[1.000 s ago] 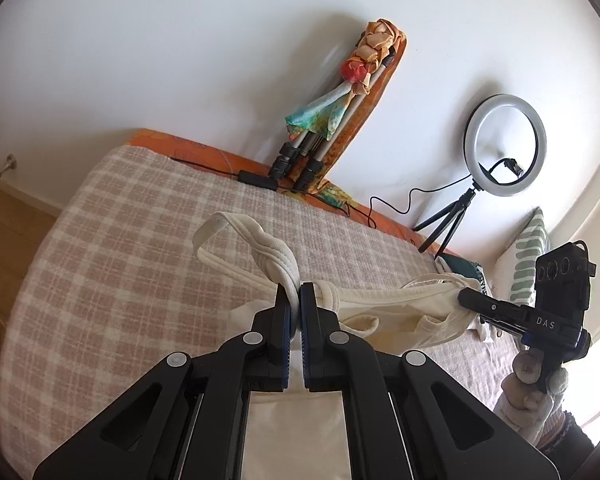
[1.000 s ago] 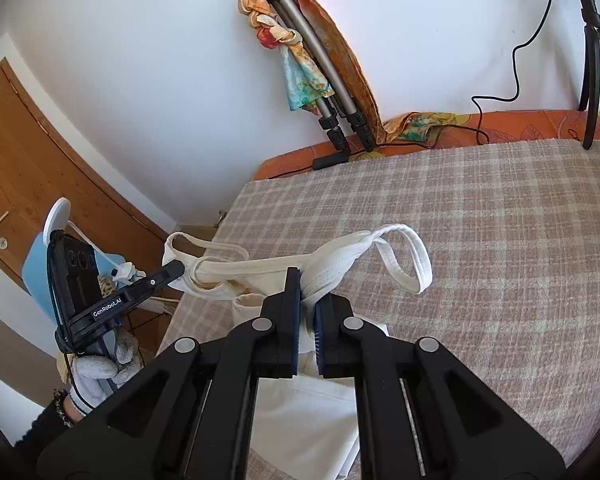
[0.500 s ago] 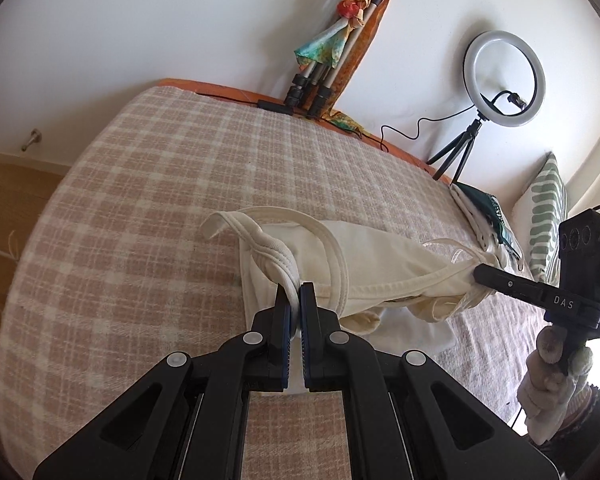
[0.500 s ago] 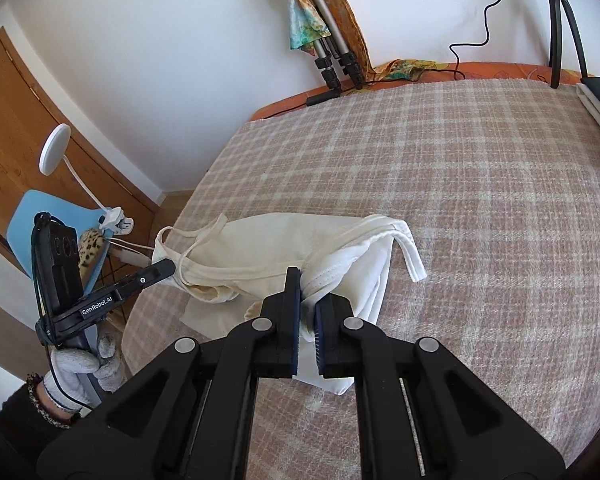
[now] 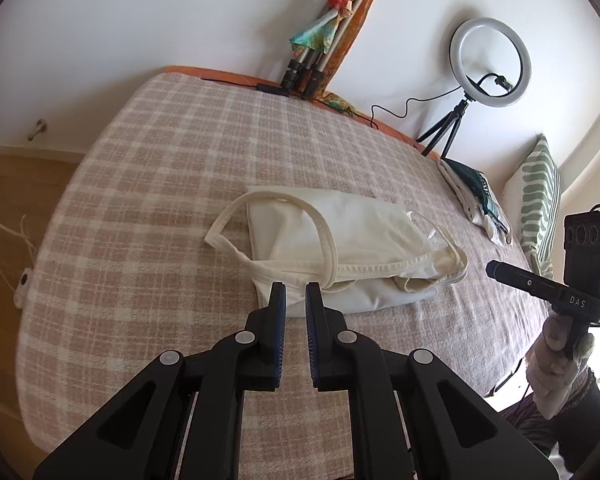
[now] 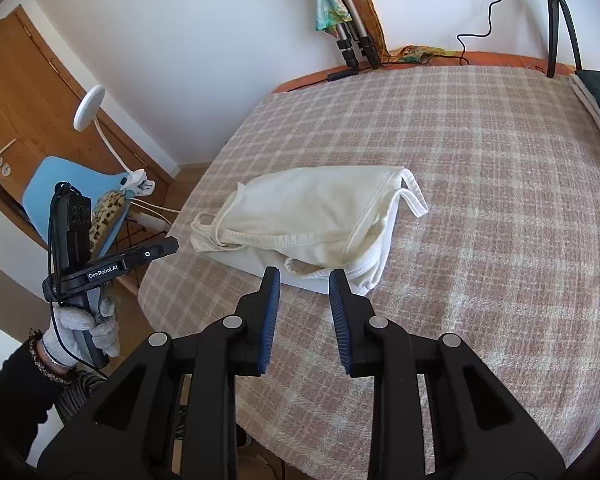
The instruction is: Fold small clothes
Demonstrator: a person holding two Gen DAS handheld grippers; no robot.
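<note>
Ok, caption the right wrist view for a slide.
Right gripper open, just short of the folded cream top on the checked bedspread.

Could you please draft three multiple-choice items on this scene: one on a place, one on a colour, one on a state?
1. Where does the cream garment lie?
A. On the checked bedspread
B. On the blue chair
C. Draped over the tripod

2. What colour are the stripes on the pillow?
A. Red
B. Green
C. Black

3. How does the right claw stand?
A. Shut on a strap
B. Open, nothing between its pads
C. Shut on the pillow

Answers: 1 A, the garment rests folded flat on the bedspread; 2 B, green bands show on white; 3 B, its jaws have just been opening and stand apart just short of the garment.
</note>
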